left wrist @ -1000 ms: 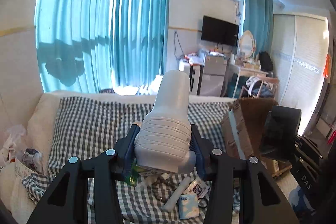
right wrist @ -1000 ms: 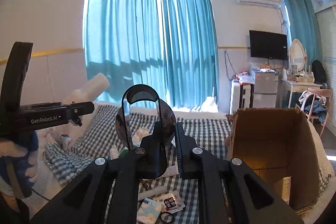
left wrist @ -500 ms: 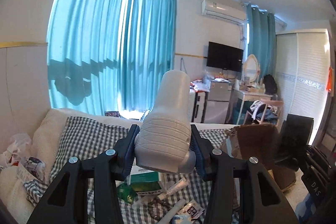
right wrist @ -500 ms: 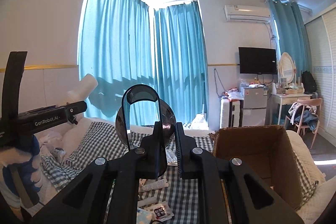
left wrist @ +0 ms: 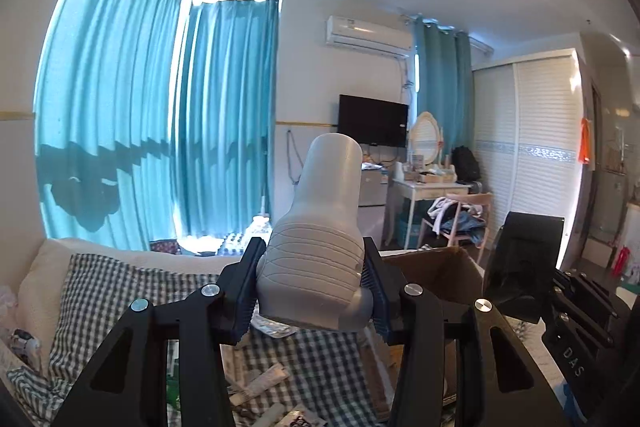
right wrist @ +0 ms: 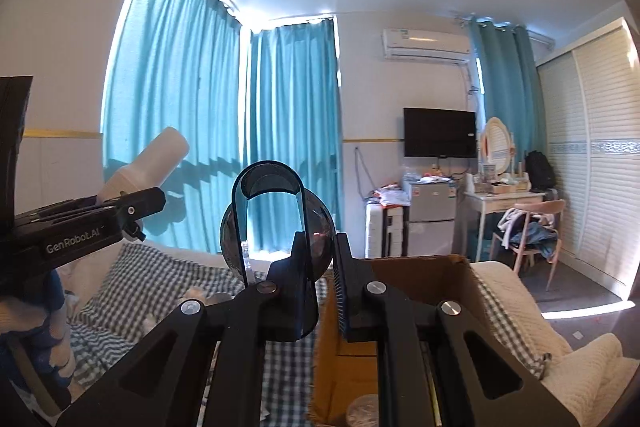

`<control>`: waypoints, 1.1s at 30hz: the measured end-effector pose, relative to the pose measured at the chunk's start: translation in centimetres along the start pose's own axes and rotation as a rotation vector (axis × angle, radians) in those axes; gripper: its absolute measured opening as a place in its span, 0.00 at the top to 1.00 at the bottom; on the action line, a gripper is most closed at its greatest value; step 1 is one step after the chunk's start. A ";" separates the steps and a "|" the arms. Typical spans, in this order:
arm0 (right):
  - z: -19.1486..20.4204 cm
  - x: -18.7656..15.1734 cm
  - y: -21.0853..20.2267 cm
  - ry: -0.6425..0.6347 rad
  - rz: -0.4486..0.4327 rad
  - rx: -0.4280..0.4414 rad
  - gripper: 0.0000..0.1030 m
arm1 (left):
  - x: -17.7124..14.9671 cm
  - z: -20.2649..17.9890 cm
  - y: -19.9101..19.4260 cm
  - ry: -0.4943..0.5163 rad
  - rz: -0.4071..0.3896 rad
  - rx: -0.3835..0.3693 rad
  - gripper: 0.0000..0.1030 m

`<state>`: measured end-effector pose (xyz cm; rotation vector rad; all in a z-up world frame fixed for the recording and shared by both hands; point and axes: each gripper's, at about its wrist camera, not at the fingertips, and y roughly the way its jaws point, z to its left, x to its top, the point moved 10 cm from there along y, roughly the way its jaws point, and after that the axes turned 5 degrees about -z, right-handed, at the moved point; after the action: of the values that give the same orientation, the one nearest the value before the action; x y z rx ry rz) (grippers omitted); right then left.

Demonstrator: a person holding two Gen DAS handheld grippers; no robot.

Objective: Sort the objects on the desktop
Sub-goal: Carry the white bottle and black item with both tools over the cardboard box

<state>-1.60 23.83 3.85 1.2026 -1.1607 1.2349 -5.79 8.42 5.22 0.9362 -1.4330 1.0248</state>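
Checked cloth (left wrist: 120, 291) covers the surface I'm working over, looks like a bed or sofa, not sure which. It sits lower in both wrist views than a second ago, more ceiling showing, so I've lifted both hands and tipped them up.

Cardboard box (right wrist: 420, 267) open-topped, just right of and beyond my right gripper (right wrist: 322, 287); in the left view its rim (left wrist: 436, 263) is behind the left gripper (left wrist: 314, 291). Earlier it was well off to the right, now it's nearly dead ahead of the right hand, so I read this as the carry toward the box, drop-off next.

Grey-white hair dryer (left wrist: 316, 247), or something shaped like one: left fingers (left wrist: 248, 283) clamp its ribbed body from both sides, nozzle pointing away and up. Grip unchanged across the second, no slip. The right view shows it (right wrist: 144, 167) sticking out past the left gripper.

Dark smoky plastic piece with an arched loop and a rounded body (right wrist: 272, 211), can't tell what it is: right fingers nearly closed, pinching its thin lower edge. Same hold as before.

Small stuff left on the cloth: tubes (left wrist: 264, 383), sachets (left wrist: 296, 417). More sorting to do after these two go in.

Risk: dryer is bulky, needs a clear release over the box.
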 end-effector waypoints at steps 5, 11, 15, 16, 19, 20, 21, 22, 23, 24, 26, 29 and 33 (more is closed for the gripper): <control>-3.1 0.3 -0.2 0.034 -0.001 -0.057 0.88 | -0.2 -3.0 1.1 0.003 0.014 -0.062 0.54; -6.5 0.5 -0.9 0.054 -0.008 -0.132 0.88 | -0.8 -7.3 2.6 0.036 0.038 -0.153 0.54; -8.3 0.1 -0.9 0.062 0.001 -0.173 0.88 | -1.6 -10.1 3.6 0.052 0.057 -0.205 0.54; -8.6 0.0 -0.9 0.063 0.007 -0.182 0.88 | -1.9 -10.5 3.9 0.054 0.063 -0.211 0.54; -9.8 -0.7 -0.6 0.071 0.021 -0.203 0.88 | -2.9 -11.9 5.1 0.053 0.088 -0.234 0.54; -10.1 -0.9 -0.4 0.075 0.027 -0.207 0.88 | -3.3 -12.3 5.6 0.054 0.098 -0.242 0.54; -10.3 -1.2 -0.2 0.077 0.035 -0.211 0.88 | -3.6 -12.7 6.0 0.055 0.107 -0.249 0.54; -10.6 -1.5 0.2 0.079 0.045 -0.216 0.88 | -4.1 -13.1 6.4 0.059 0.117 -0.256 0.54; -10.7 -1.9 0.5 0.079 0.057 -0.221 0.88 | -4.6 -13.4 6.7 0.061 0.126 -0.261 0.54; -10.9 -2.4 0.9 0.079 0.069 -0.224 0.88 | -5.0 -13.8 7.1 0.063 0.135 -0.266 0.54; -11.3 -3.3 1.5 0.084 0.092 -0.230 0.88 | -5.9 -14.4 8.1 0.065 0.160 -0.279 0.54; -11.8 -4.7 2.5 0.090 0.127 -0.231 0.88 | -7.3 -15.3 9.5 0.069 0.194 -0.294 0.54; -12.4 -6.6 3.8 0.091 0.176 -0.246 0.88 | -9.6 -15.8 11.4 0.065 0.239 -0.300 0.54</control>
<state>-5.80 35.85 -3.22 0.8678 -1.3291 1.2220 -10.59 27.07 -4.75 0.5203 -1.6164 0.9683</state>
